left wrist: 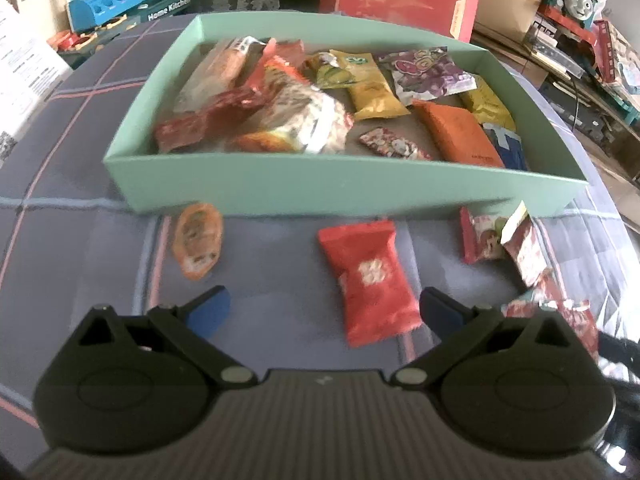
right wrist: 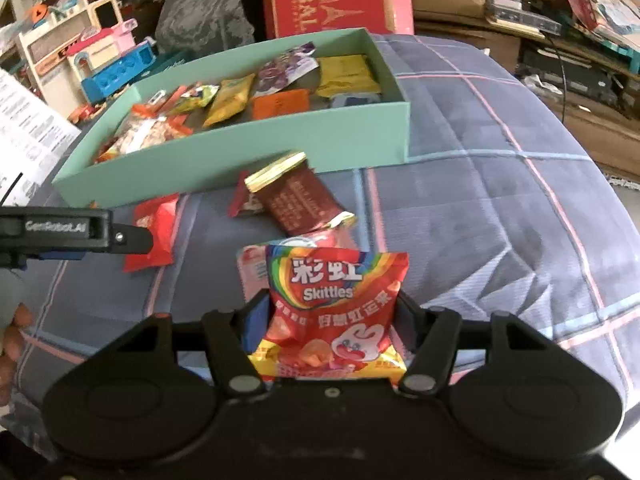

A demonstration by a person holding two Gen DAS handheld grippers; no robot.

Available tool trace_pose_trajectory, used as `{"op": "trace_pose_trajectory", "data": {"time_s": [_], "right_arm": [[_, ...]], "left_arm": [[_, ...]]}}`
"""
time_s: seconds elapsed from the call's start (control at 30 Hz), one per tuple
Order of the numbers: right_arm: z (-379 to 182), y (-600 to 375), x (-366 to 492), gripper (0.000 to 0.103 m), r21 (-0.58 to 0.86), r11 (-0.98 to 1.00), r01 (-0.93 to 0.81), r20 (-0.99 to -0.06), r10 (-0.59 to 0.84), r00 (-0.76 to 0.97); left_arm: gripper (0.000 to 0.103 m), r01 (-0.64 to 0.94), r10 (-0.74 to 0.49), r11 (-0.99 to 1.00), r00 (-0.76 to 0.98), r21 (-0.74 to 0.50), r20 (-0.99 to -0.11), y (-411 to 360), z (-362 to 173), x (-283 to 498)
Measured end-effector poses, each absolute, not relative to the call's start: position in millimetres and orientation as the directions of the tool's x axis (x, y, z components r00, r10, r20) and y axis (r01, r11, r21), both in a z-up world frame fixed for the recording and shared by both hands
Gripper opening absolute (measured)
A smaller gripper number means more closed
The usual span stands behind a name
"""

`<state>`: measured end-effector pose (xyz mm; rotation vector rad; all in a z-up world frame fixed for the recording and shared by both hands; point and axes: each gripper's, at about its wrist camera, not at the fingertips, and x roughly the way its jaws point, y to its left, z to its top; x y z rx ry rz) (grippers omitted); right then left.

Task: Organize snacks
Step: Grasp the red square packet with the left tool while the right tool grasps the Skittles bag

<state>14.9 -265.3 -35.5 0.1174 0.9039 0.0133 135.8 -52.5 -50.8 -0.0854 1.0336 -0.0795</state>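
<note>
A: "How is the right gripper (right wrist: 334, 312) set?"

B: "Its 2 fingers are clamped on a Skittles bag (right wrist: 336, 308), above the plaid cloth (right wrist: 500, 240). The green box (right wrist: 240, 160) of snacks sits at 11 o'clock."

A: "And the left gripper (left wrist: 324, 312)?"

B: "Its fingers are spread wide, holding nothing (blue pads showing). A red packet (left wrist: 370, 280) lies between them, toward 1 o'clock, with an orange packet (left wrist: 198, 246) at 11 o'clock, just before the box wall."

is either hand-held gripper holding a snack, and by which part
The right hand-held gripper pinches the Skittles packet by its lower side edges. The left hand-held gripper is open, holding nothing.
</note>
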Motion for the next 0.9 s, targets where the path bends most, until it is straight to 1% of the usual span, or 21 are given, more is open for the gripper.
{"op": "trace_pose_trajectory", "data": {"time_s": [0.1,0.17,0.23,0.27,0.33,0.37,0.4,0.43,0.47,0.5,0.53,0.6,0.67,0.9], "right_arm": [[-36.4,-265.6,15.3,0.062,0.102,0.994,0.037,-0.779,0.057,0.624],[-36.2,-265.8,15.5,0.062,0.103,0.994,0.037,-0.777,0.058,0.627],[-36.0,-266.6,14.5,0.062,0.112,0.993,0.039,-0.775,0.063,0.629],[-35.7,-267.4,14.8,0.062,0.117,0.992,0.040,-0.774,0.066,0.629],[-35.1,-268.8,14.9,0.062,0.124,0.991,0.042,-0.775,0.071,0.629],[-35.3,-268.7,14.6,0.062,0.128,0.991,0.043,-0.775,0.072,0.628],[-35.2,-269.0,14.4,0.062,0.132,0.990,0.046,-0.776,0.074,0.627],[-35.1,-269.4,14.9,0.062,0.136,0.990,0.048,-0.777,0.076,0.625],[-34.6,-270.1,15.2,0.062,0.142,0.989,0.051,-0.778,0.079,0.623],[-34.0,-271.0,15.4,0.061,0.150,0.987,0.055,-0.780,0.084,0.620],[-33.2,-271.9,15.5,0.060,0.160,0.985,0.060,-0.781,0.089,0.618],[-31.2,-275.3,15.6,0.059,0.191,0.979,0.071,-0.783,0.109,0.612],[-29.9,-277.5,13.6,0.058,0.226,0.970,0.084,-0.786,0.131,0.604],[-21.7,-279.0,1.8,0.056,0.273,0.957,0.102,-0.786,0.160,0.598]], "left_arm": [[0.103,0.030,-0.109,0.994,0.512,-0.109,-0.852,-61.5,-53.1,144.3],[0.100,0.041,-0.109,0.994,0.516,-0.103,-0.850,-66.7,-55.1,148.4],[0.091,0.056,-0.106,0.994,0.513,-0.091,-0.852,-71.4,-58.0,151.2],[0.090,0.063,-0.097,0.995,0.519,-0.075,-0.849,-74.1,-58.9,151.9],[0.079,0.085,-0.084,0.995,0.534,-0.046,-0.841,-78.1,-59.4,150.6],[0.075,0.096,-0.077,0.995,0.540,-0.030,-0.838,-80.1,-59.4,150.0],[0.068,0.107,-0.072,0.994,0.548,-0.015,-0.834,-81.5,-59.2,149.0],[0.059,0.116,-0.067,0.993,0.555,-0.004,-0.829,-81.6,-58.8,147.8],[0.053,0.126,-0.066,0.992,0.561,0.006,-0.825,-82.2,-58.4,146.6],[0.041,0.139,-0.074,0.990,0.565,0.007,-0.822,-82.1,-57.6,145.6],[0.038,0.148,-0.082,0.989,0.566,0.003,-0.821,-81.2,-56.8,144.7],[0.037,0.154,-0.097,0.988,0.562,-0.012,-0.821,-77.0,-55.9,142.1],[0.034,0.159,-0.104,0.987,0.560,-0.017,-0.822,-73.7,-55.5,138.7],[0.033,0.164,-0.150,0.984,0.536,-0.072,-0.830,-56.6,-50.6,120.5]]}}
